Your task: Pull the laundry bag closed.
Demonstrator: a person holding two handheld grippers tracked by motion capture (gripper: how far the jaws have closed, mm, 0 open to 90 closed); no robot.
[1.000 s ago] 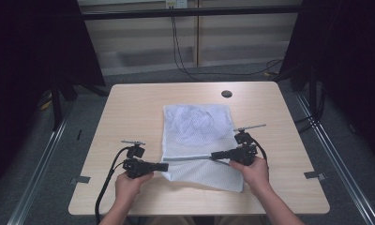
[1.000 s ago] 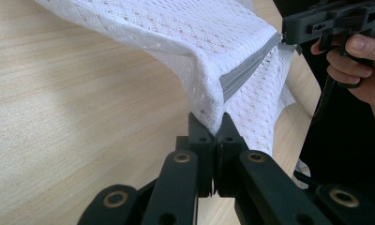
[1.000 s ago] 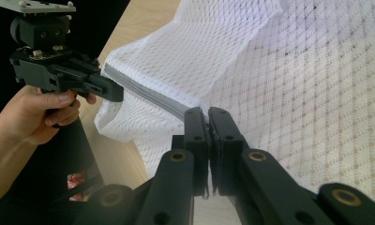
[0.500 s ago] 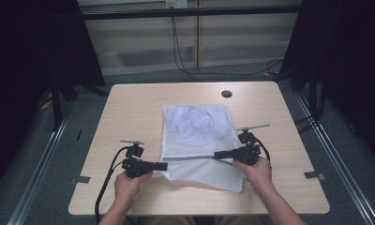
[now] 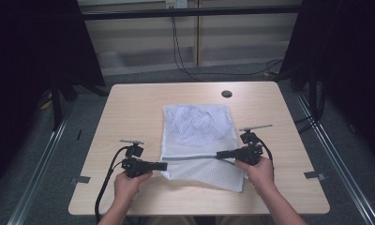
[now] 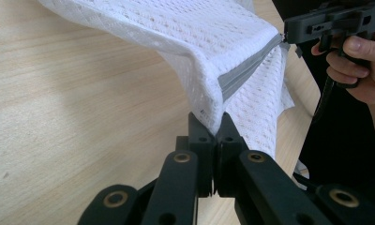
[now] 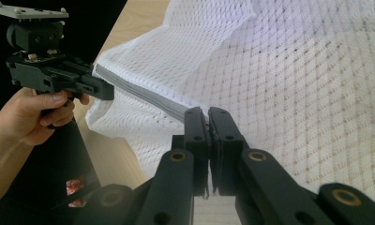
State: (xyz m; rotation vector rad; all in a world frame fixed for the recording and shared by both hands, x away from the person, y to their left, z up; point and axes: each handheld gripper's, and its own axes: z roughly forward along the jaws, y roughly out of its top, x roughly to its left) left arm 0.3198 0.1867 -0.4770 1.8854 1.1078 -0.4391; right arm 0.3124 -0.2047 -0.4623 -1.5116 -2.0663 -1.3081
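Observation:
A white mesh bag [image 5: 197, 124] lies flat on the wooden table [image 5: 129, 117], with a grey zipper [image 5: 191, 158] running across it near the front. My left gripper [image 5: 165, 165] is shut on the bag's left edge at the zipper's end, lifting the mesh a little. In the left gripper view its jaws [image 6: 217, 125] pinch the white fabric [image 6: 176, 28] just below the zipper [image 6: 246, 65], and the right gripper [image 6: 291, 35] holds the far end. My right gripper [image 5: 219, 153] is shut on the zipper [image 7: 138, 93] where its jaws [image 7: 206, 115] meet. The left gripper [image 7: 106, 91] shows farther off.
A small black round hole cover [image 5: 226, 93] sits in the table's far right part. Bare wood flanks the bag on both sides. Black cables trail from both grippers toward the front edge. Dark curtains and metal floor rails surround the table.
The right gripper has edged slightly to the right along the zipper line. The left gripper and the bag have stayed where they were.

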